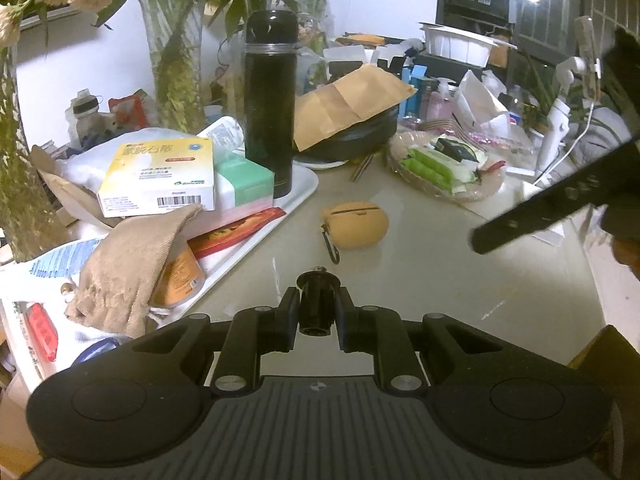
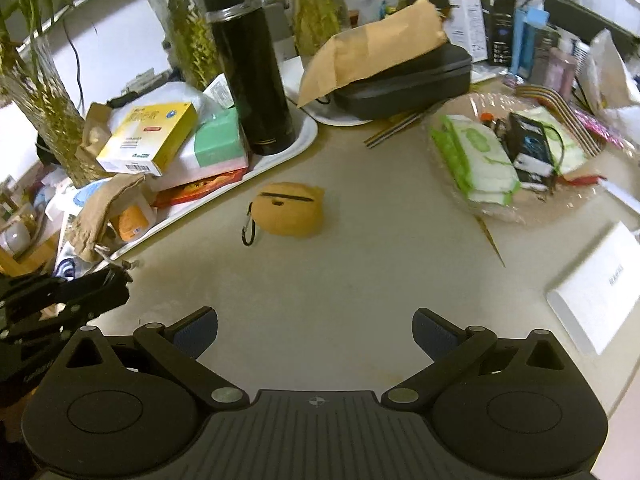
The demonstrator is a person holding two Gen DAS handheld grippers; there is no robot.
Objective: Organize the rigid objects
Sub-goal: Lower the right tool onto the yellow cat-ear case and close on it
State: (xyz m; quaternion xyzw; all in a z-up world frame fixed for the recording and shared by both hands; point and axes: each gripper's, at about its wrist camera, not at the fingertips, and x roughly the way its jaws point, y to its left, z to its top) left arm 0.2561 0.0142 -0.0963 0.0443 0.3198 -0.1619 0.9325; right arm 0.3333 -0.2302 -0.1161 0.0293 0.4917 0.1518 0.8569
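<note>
- Left gripper: fingers closed tight on a small black cylindrical part, held just above the table.
- Right gripper: fingers spread wide apart, nothing between them, over bare table surface.
- White card: flat on the table, at the right edge of the right wrist view.
- Tan pouch: rounded, with a black clip on its near left end; lying alone on the table, ahead of both grippers, just beside the tray's edge.
- White tray: left of the pouch, crowded with goods.
- Beige cloth: draped over the tray's near end.
- Yellow box: resting on a green-and-white packet on the tray.
- Black flask: upright at the tray's far corner, touching the packet.
- Clear dish: right of the pouch, well apart, holding green-and-white packets.
- Black case: beyond the flask, with a brown envelope on top.
- Glass vases with green stems: farthest, against the wall.
</note>
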